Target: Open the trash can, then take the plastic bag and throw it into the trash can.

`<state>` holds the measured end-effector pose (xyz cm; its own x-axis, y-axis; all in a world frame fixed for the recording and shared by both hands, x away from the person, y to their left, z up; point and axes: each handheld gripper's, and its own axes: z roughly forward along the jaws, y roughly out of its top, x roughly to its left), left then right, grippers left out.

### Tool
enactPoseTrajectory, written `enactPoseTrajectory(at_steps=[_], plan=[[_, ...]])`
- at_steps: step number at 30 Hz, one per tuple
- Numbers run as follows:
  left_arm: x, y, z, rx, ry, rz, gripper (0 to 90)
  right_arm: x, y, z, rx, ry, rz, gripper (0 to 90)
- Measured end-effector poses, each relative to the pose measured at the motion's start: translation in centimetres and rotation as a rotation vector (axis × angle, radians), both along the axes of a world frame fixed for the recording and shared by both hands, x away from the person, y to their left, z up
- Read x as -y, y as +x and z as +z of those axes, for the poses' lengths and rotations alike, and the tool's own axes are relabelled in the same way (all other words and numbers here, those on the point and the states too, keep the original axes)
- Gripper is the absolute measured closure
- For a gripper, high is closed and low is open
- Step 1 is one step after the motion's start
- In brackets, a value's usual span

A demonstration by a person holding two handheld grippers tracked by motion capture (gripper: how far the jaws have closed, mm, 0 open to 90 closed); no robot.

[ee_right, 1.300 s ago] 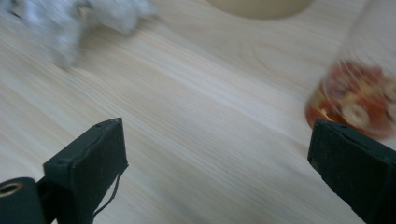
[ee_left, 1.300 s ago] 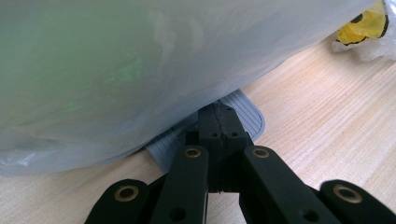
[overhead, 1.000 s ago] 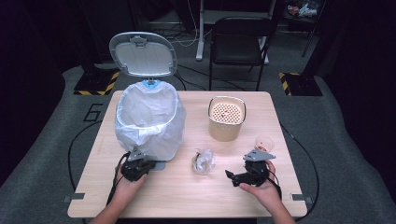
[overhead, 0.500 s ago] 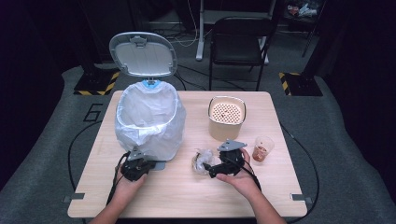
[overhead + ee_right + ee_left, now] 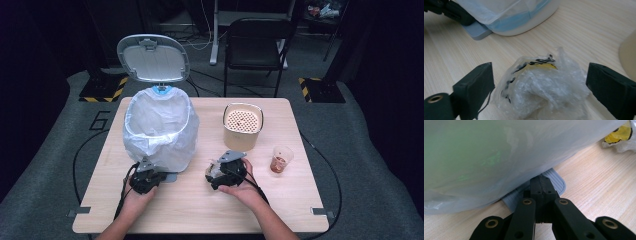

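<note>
Our left gripper (image 5: 541,187), jaws closed, presses the bin's grey pedal (image 5: 555,182); our right gripper's (image 5: 539,82) wide jaws, just narrowing, straddle the crumpled plastic wrapper (image 5: 541,87) without touching it.

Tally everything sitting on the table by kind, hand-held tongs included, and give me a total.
Pedal bin with bag liner, lid up: 1
Beige container with perforated top: 1
Clear cup with brownish contents: 1
Crumpled plastic wrapper: 1
Tongs: 2, left tongs shut over the bin's pedal, right tongs open around the wrapper
Total: 6
</note>
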<state>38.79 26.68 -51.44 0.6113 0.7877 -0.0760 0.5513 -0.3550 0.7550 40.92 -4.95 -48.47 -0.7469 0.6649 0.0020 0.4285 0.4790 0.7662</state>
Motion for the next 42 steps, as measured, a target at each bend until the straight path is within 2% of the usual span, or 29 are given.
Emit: enactPoseTrajectory(at_steps=[4,5,8,10,13,18,22,23,24,25,30,33,34,38,39,40,41,42], plan=[[0.0,0.0,0.0,0.003,0.0,-0.001,90.0,-0.6,0.3,-1.1,-0.022,-0.029,0.013,16.4],[0.0,0.0,0.0,0.003,-0.001,0.0,90.0,-0.7,0.3,-1.4,-0.038,-0.035,0.018,20.1],[0.0,0.0,0.0,0.002,0.0,-0.002,90.0,-0.7,0.5,-2.0,-0.042,-0.062,0.032,34.7],[0.0,0.0,0.0,0.001,-0.001,-0.003,90.0,-0.7,0.5,-2.0,-0.048,-0.063,0.041,42.7],[0.0,0.0,0.0,-0.001,-0.001,-0.002,90.0,-0.5,0.4,-1.7,-0.055,-0.05,0.039,51.8],[0.0,0.0,0.0,0.004,-0.002,-0.003,90.0,0.2,0.4,-0.5,-0.09,-0.003,0.049,54.3],[0.0,0.0,0.0,0.001,0.002,0.0,90.0,0.4,0.5,1.4,-0.058,0.023,0.065,54.2],[0.0,0.0,0.0,0.003,-0.005,-0.001,90.0,0.5,0.6,2.7,-0.054,0.038,0.065,54.2],[0.0,0.0,0.0,0.003,-0.005,-0.001,90.0,0.5,0.6,2.7,-0.054,0.038,0.065,54.2],[0.0,0.0,0.0,0.001,-0.003,-0.001,90.0,0.5,0.8,3.9,-0.05,0.05,0.072,54.3],[0.0,0.0,0.0,0.003,-0.002,-0.003,90.0,0.5,1.1,7.2,-0.013,0.074,0.081,54.2],[0.0,0.0,0.0,0.003,-0.002,-0.002,90.0,0.5,1.3,8.4,-0.001,0.084,0.087,54.2],[0.0,0.0,0.0,0.002,-0.002,-0.002,90.0,0.4,1.4,9.8,0.012,0.088,0.093,54.2],[0.0,0.0,0.0,-0.001,0.001,-0.003,90.0,0.3,1.6,11.5,0.025,0.087,0.098,54.3],[0.0,0.0,0.0,-0.001,0.001,-0.003,90.0,0.3,1.6,11.5,0.025,0.087,0.098,54.3],[0.0,0.0,0.0,-0.001,0.001,-0.003,90.0,0.2,1.6,12.3,0.03,0.091,0.101,54.3],[0.0,0.0,0.0,-0.001,0.001,-0.003,90.0,0.2,1.6,12.3,0.03,0.091,0.101,54.3],[0.0,0.0,0.0,-0.001,0.0,-0.002,90.0,0.1,1.8,13.3,0.039,0.091,0.111,54.4]])
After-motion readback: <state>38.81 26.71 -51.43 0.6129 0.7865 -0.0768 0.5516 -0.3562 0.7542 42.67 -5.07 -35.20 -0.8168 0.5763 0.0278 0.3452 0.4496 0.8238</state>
